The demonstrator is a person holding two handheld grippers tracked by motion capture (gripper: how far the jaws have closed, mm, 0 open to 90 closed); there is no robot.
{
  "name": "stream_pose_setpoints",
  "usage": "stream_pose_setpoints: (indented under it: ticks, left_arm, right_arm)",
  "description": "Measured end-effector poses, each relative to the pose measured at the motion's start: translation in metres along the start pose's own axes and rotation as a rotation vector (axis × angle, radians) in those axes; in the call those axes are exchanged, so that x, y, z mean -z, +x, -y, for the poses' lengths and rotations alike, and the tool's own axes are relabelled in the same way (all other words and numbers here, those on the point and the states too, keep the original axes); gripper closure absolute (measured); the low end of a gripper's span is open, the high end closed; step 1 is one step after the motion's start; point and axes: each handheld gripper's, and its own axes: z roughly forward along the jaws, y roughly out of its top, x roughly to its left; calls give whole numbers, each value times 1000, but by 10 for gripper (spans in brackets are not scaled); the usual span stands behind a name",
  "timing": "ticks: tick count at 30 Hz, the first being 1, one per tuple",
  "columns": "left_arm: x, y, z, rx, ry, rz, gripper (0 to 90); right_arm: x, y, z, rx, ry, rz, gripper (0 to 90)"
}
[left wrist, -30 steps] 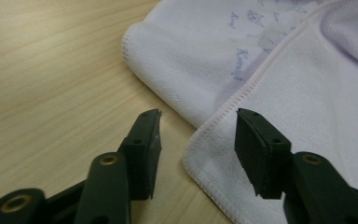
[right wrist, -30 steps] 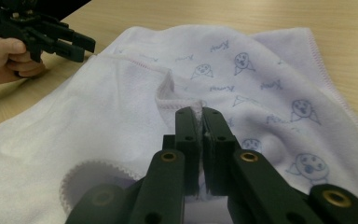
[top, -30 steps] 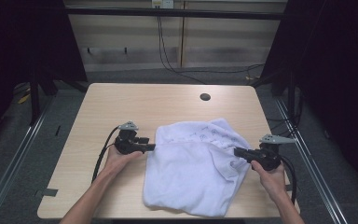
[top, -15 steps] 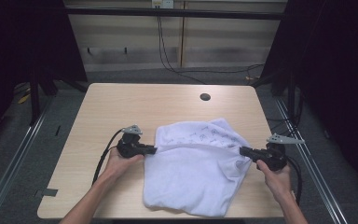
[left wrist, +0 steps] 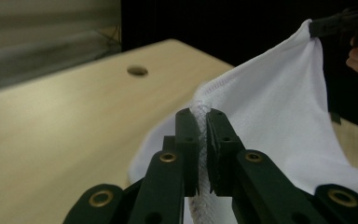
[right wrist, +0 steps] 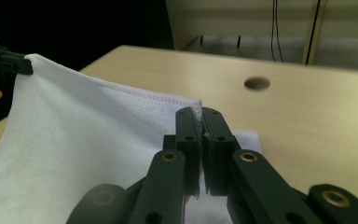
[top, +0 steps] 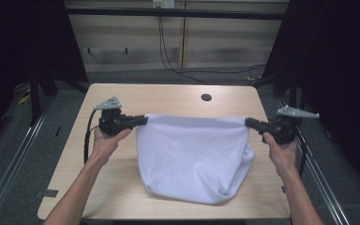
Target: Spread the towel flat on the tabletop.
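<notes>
High view puts our two forearms coming in from the near edge of the worktop (top: 122,96), spread wide, each hand wrapped around one hand-held gripper and holding it roughly level with the jaws pointing inward at each other. Our left hand-held gripper (top: 143,120) is clamped on the left top corner of the white towel (top: 192,154); its jaws have just been closing, and the left gripper view shows them pinched together on a bunched fold of the hem (left wrist: 204,112). Our right hand-held gripper (top: 248,122) is clamped on the opposite top corner, and the right gripper view shows its jaws pressed tight on the towel's edge (right wrist: 198,109), where a thin line of pink stitching runs along the hem. Between the two the upper edge of the towel is pulled into a nearly straight line above the worktop, while the rest hangs down and forward, its lower part resting in soft folds on the wood near the front edge. We count one towel, two hand-held grippers, each trailing a black cable and topped by a grey three-cornered plate, and one round cable hole (top: 206,97) in the far part of the worktop, well apart from the towel.
</notes>
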Motion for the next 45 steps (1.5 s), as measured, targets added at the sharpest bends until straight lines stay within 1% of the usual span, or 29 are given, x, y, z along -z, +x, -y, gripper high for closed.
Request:
stream_pose_setpoints:
  ticks: [2, 3, 5, 6, 10, 12, 14, 16, 17, 19, 20, 22, 23, 24, 27, 28, 29, 30, 31, 33, 35, 36, 38, 39, 40, 41, 43, 44, 45]
  left_arm:
    - [11, -1, -24, -20, -54, -17, 850]
    - [15, -2, -30, -27, -69, -25, 850]
    - [23, -4, -45, -44, -113, -29, 850]
    - [28, -6, -54, -52, -135, -32, 850]
    - [50, -19, -92, -113, -203, -40, 850]
    - [62, -30, -108, -136, -252, -35, 850]
    - [73, -42, -118, -167, -276, -27, 849]
    - [83, -56, -119, -209, -287, -21, 849]
    - [85, -60, -115, -202, -291, -8, 849]
    - [88, -69, -98, -201, -260, 14, 848]
    - [86, -72, -82, -179, -236, 45, 848]
    - [81, -76, -52, -166, -185, 73, 847]
    - [78, -78, -40, -148, -163, 81, 847]
    - [74, -81, -22, -122, -129, 96, 847]
    - [69, -91, 17, -89, -66, 147, 846]
    - [69, -96, 34, -66, -45, 182, 846]
    - [70, -101, 43, -49, -33, 193, 845]
    - [74, -110, 58, -41, -18, 210, 845]
    - [78, -116, 66, -40, -6, 221, 845]
    - [90, -134, 82, -47, 19, 255, 842]
    - [106, -155, 92, -57, 15, 306, 837]
    - [113, -162, 95, -35, 2, 338, 830]
    - [120, -170, 100, 5, -27, 396, 810]
    - [122, -173, 102, -4, -31, 394, 781]
    - [125, -173, 104, -21, -30, 371, 753]
    - [126, -170, 104, -23, -25, 366, 731]
    - [126, -158, 105, 16, -45, 360, 714]
    - [125, -150, 105, 37, -57, 377, 690]
    - [124, -144, 105, 50, -61, 361, 679]
  right_arm:
    - [2, 2, -23, 17, -31, 7, 862]
    - [2, 5, -40, 32, -40, 10, 862]
    - [5, 9, -60, 66, -40, 23, 862]
    - [7, 10, -68, 64, -55, 19, 863]
    - [26, 23, -108, 97, -140, 7, 863]
    - [41, 32, -127, 109, -207, -17, 864]
    - [56, 39, -138, 120, -261, -40, 864]
    - [73, 49, -142, 130, -304, -68, 865]
    - [82, 55, -140, 145, -308, -72, 865]
    - [92, 60, -127, 159, -305, -91, 865]
    - [96, 62, -116, 161, -294, -105, 865]
    - [102, 61, -82, 159, -255, -125, 865]
    - [103, 60, -64, 144, -237, -135, 865]
    - [104, 59, -50, 132, -222, -140, 865]
    - [108, 56, 10, 67, -162, -168, 865]
    - [110, 56, 23, 53, -148, -181, 866]
    - [114, 59, 45, 35, -121, -167, 866]
    - [118, 63, 57, 30, -103, -157, 866]
    - [124, 71, 73, 24, -64, -168, 865]
    - [141, 86, 92, 59, -16, -166, 865]
    - [159, 100, 101, 63, -13, -182, 862]
    - [172, 110, 106, 70, -16, -188, 856]
    - [186, 123, 111, 88, -22, -189, 785]
    - [192, 128, 114, 94, -31, -199, 728]
    - [197, 131, 115, 86, -39, -192, 731]
    - [199, 132, 116, 93, -46, -188, 730]
    - [194, 129, 115, 98, -48, -178, 698]
    - [190, 126, 114, 93, -38, -166, 684]
    - [182, 123, 114, 109, -15, -136, 659]
